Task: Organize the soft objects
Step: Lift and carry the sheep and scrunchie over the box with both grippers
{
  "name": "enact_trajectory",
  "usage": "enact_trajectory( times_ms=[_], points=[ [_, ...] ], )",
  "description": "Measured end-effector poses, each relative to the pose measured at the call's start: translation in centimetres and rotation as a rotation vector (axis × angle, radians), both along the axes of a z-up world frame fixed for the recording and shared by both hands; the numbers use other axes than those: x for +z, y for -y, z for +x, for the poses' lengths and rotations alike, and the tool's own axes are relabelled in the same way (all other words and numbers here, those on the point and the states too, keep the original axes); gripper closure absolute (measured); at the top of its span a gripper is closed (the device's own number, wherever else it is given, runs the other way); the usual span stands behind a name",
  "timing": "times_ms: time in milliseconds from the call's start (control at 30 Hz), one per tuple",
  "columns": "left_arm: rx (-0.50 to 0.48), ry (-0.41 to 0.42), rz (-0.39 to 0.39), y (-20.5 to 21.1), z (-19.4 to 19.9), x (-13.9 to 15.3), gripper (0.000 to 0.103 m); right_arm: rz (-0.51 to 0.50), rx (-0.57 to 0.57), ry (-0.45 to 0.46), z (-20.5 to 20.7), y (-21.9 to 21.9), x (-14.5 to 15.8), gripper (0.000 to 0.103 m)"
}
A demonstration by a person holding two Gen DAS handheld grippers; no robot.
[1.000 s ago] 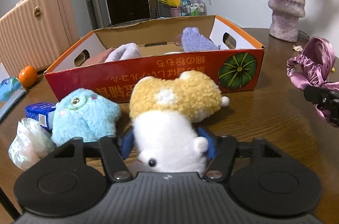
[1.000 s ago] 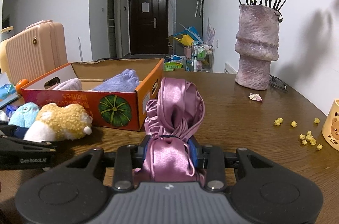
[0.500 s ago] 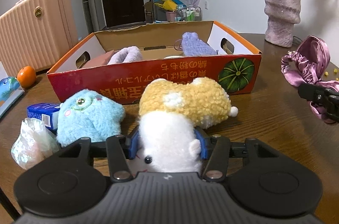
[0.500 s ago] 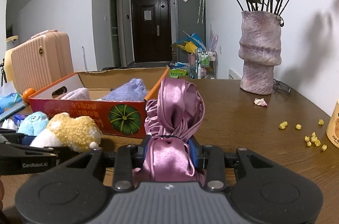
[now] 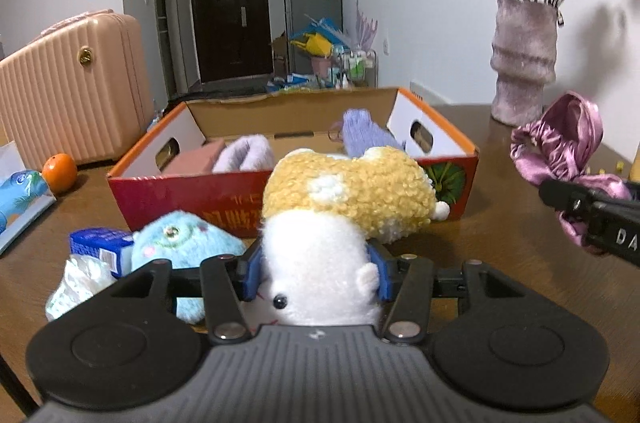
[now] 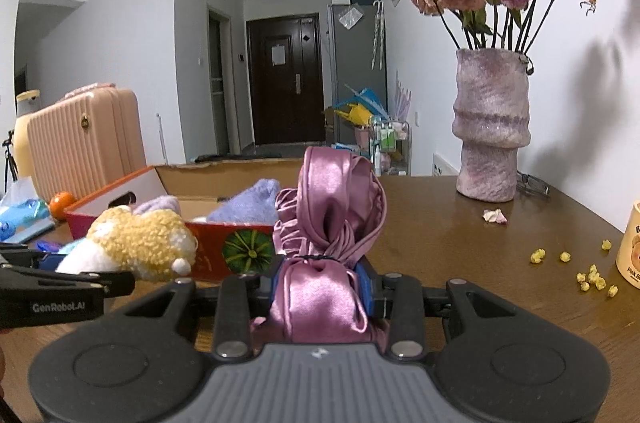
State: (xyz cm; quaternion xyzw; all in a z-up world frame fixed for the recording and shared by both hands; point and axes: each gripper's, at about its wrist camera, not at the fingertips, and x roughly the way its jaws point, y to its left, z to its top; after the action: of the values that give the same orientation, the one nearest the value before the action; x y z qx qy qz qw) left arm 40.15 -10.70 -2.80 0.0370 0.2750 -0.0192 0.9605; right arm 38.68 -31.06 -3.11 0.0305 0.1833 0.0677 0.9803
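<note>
My left gripper (image 5: pixel 316 273) is shut on a yellow and white plush toy (image 5: pixel 348 191), its blue pads pressing the white head, and holds it above the table in front of the red cardboard box (image 5: pixel 192 191). That plush toy (image 6: pixel 140 243) also shows at the left of the right wrist view. My right gripper (image 6: pixel 322 281) is shut on a bunched pink satin cloth (image 6: pixel 332 207), which rises above the jaws. The pink satin cloth (image 5: pixel 560 143) appears at the right of the left wrist view too. A light blue plush (image 5: pixel 180 235) lies on the table at left.
Inside the box lie purple knitted items (image 5: pixel 364 135) and a pink block (image 5: pixel 196 159). A blue packet (image 5: pixel 100 247), a plastic wrapper (image 5: pixel 76 283) and an orange (image 5: pixel 59 173) sit at left. A purple vase (image 6: pixel 490 127) with roses, scattered yellow bits (image 6: pixel 592 275) and a mug (image 6: pixel 630 247) stand at right.
My left gripper closed a little more on the plush toy's head and lifted it off the table toward the box. The right gripper rose slightly with the pink cloth still held.
</note>
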Motion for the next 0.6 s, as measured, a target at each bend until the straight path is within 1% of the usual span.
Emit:
enact_trajectory(
  times_ms=[300,600],
  points=[
    [0.014,0.05,-0.069,-1.8,-0.2,2.0,0.051,0.006,-0.01,0.067,-0.4,-2.5,1.0,0.068],
    [0.054,0.096,-0.082,-4.0,0.5,3.3,0.051,0.0,-0.014,0.086,0.6,-5.2,1.1,0.068]
  ],
)
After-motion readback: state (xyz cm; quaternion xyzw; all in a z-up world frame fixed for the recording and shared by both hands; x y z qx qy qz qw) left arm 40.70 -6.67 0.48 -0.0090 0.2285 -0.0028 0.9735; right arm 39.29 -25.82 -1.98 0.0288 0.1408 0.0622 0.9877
